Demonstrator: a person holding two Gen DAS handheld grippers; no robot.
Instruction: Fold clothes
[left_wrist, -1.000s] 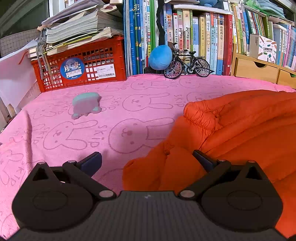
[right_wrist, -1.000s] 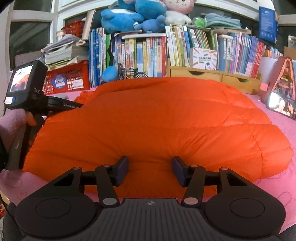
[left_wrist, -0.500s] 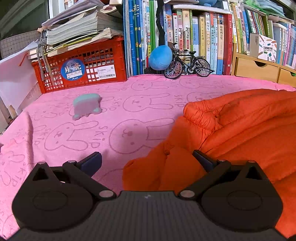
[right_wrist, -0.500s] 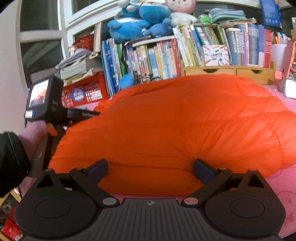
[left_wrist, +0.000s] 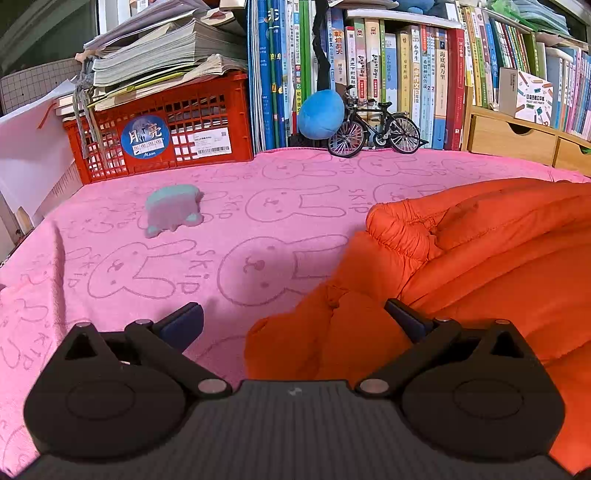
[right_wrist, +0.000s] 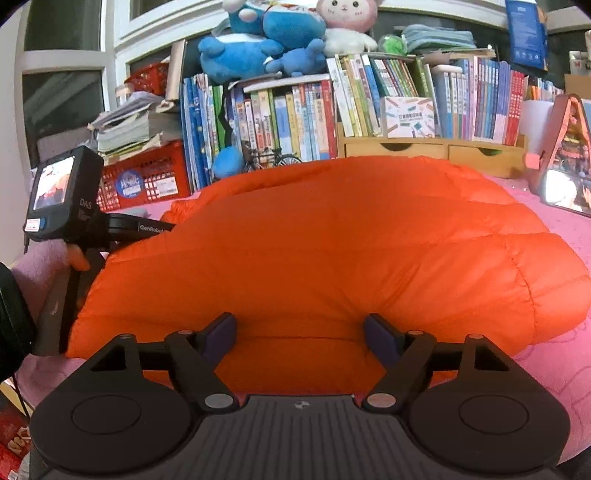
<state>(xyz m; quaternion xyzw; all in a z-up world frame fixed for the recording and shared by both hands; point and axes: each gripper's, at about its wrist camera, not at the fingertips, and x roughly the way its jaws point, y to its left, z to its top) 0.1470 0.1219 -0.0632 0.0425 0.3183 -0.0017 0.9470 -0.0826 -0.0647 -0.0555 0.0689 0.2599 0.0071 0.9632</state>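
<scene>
Crate sticker (left_wrist: 144, 137) ("Moon") beside barcode label (left_wrist: 212, 141)

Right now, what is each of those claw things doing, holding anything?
Left gripper: open, jacket edge between the jaws, ungripped.
Right gripper: open, holding nothing.

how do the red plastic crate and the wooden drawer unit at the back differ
The red plastic crate has open lattice walls, a round blue sticker and a white label; the pale wooden drawer unit has solid fronts with scooped cut-outs. The crate carries a loose pile of papers, the drawer unit upright books. Both stand behind the pink rabbit-print cloth.
</scene>
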